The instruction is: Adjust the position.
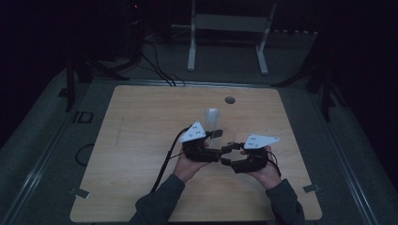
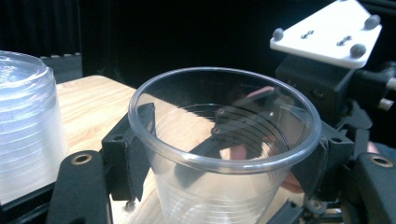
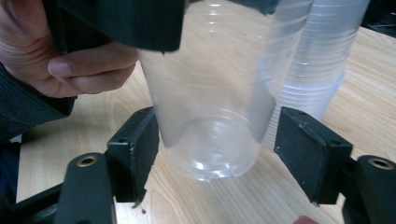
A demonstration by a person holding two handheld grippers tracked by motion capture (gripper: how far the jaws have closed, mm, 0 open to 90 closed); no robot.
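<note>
Clear plastic cup (image 1: 220, 137) sits mid-table in the high view between my left gripper (image 1: 202, 152) and right gripper (image 1: 234, 159), just in front of the cup stack (image 1: 212, 117); best to keep it level and squeeze lightly, I judge, since thin walls buckle. Left gripper view: my jaws hug the cup (image 2: 224, 140) under its rim, apparently gripping it. Right gripper view: my jaws stand open, flanking the cup's base (image 3: 210, 154), left pad near, right pad apart.
</note>
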